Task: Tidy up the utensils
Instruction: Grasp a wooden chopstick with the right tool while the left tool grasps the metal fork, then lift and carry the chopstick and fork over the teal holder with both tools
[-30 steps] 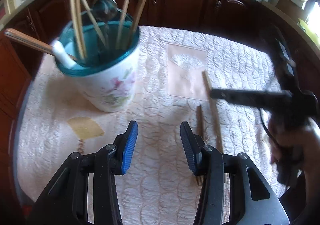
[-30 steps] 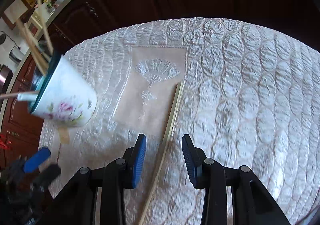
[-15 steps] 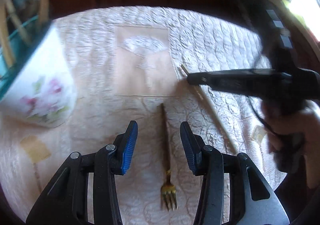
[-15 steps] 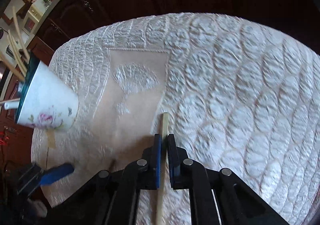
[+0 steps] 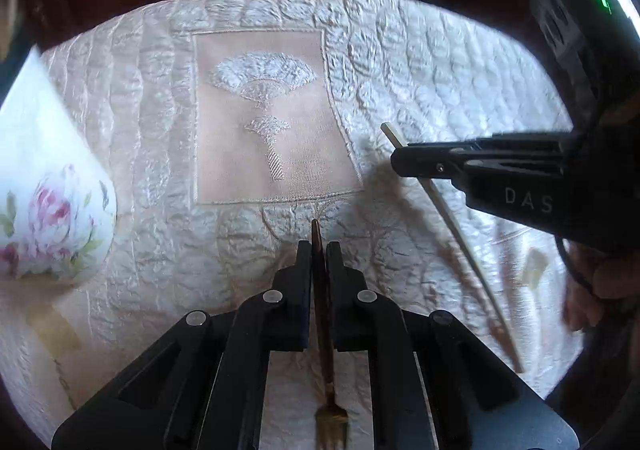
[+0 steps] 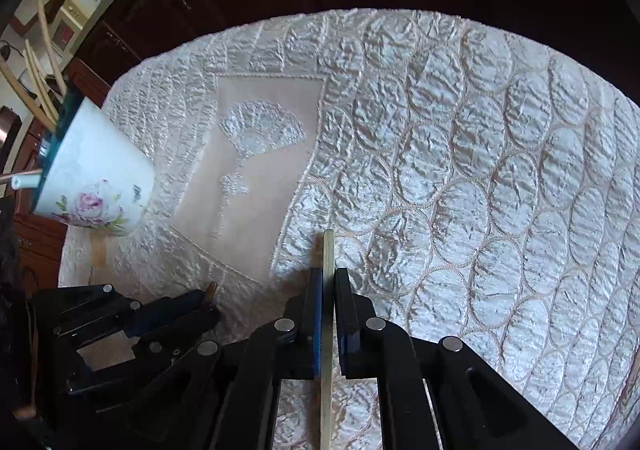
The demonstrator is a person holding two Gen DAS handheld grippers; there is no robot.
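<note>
here the floral cup stands on the quilted cloth holding chopsticks; the left gripper, just closed, clamps the fork, the right gripper a chopstick.

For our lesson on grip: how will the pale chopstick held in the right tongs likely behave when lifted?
The chopstick looks straight and stiff, so it should not sag. The right tongs pinch it near one end, so the long free part may swing or droop. Its smooth, thin sides might let it slip.
</note>
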